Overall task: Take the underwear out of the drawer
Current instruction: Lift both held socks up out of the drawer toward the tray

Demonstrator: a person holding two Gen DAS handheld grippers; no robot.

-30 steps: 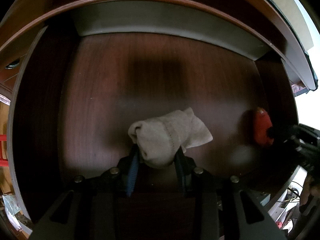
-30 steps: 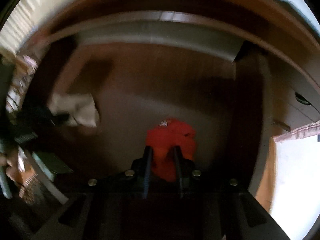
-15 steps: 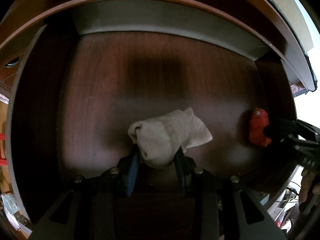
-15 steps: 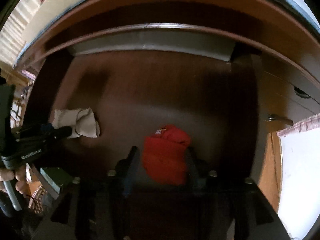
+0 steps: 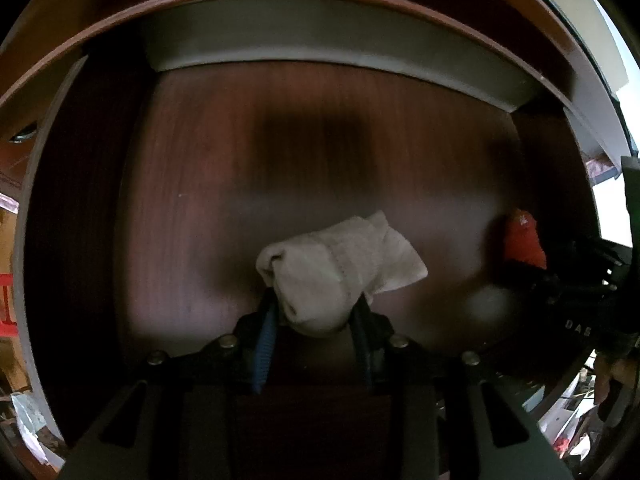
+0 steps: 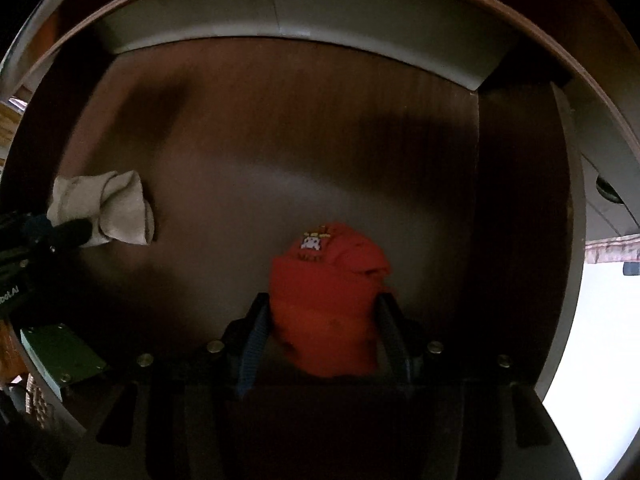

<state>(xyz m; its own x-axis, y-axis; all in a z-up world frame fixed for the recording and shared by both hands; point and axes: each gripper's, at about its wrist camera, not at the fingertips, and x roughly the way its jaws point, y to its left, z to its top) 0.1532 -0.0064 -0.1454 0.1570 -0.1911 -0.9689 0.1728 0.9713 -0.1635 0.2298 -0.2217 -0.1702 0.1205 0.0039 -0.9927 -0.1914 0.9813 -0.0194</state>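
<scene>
Your right gripper [image 6: 320, 320], which spread wide half a second ago, now pinches the red underwear [image 6: 328, 296] again while your left gripper [image 5: 316, 312] stays clamped on the beige underwear [image 5: 336, 268], both garments low inside the drawer [image 5: 320, 140], so lift.

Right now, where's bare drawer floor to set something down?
Free: drawer floor between back wall and both garments. Crowded: near edge, where left gripper holds beige underwear and right gripper holds red underwear.
</scene>
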